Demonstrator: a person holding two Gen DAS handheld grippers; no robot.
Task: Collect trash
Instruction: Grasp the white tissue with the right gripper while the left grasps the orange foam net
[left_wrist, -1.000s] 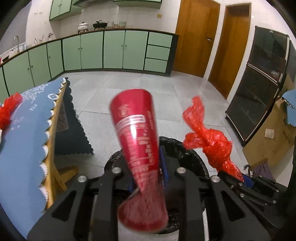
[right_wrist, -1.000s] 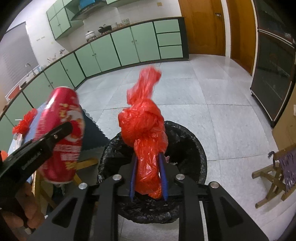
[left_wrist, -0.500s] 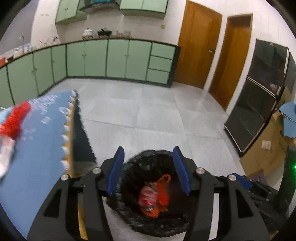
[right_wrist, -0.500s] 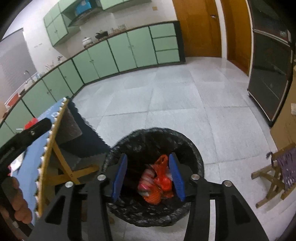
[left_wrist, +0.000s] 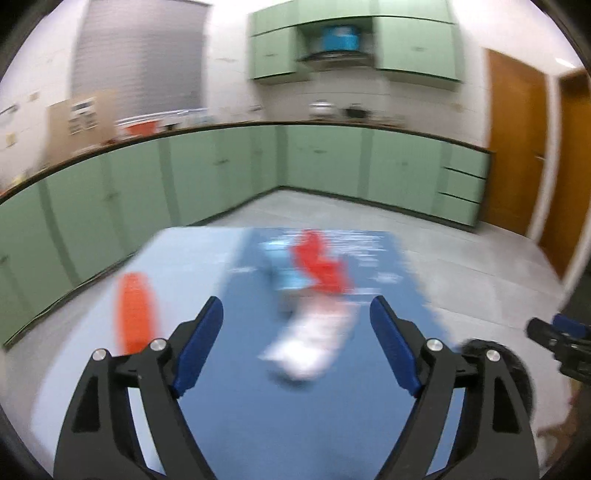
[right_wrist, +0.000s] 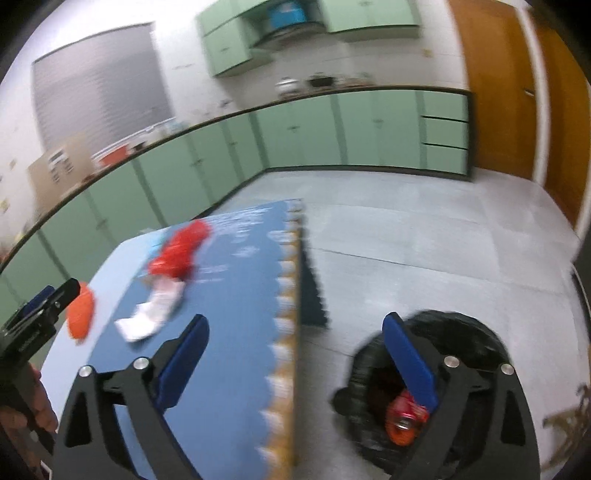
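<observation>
My left claw (left_wrist: 296, 343) is spread wide & still opening, nothing btwn the blue pads (left_wrist: 197, 347). Right claw (right_wrist: 295, 365) same: wide, opening, empty. Both views badly smeared, so detail is rough.

Left claw hangs over the counter (left_wrist: 258, 406) w/ its blue cloth. On it, far side: a red plastic bag (left_wrist: 321, 267), crumpled, w/ something light blue just beside it on the left, can't tell what. Nearer me, a white wrapper or tissue (left_wrist: 314, 347), too blurred to name. Left of that, an orange item (left_wrist: 135, 314), shape unclear, partly cut off behind my claw frame.

From the right claw, the black-lined bin (right_wrist: 461, 369) sits on the floor just right of the counter's scalloped edge. My right pad & frame cover much of it; inside I make out a red can (right_wrist: 404, 421) & little else. My left hand (right_wrist: 22, 402) shows at the left edge, mostly cut off.
</observation>
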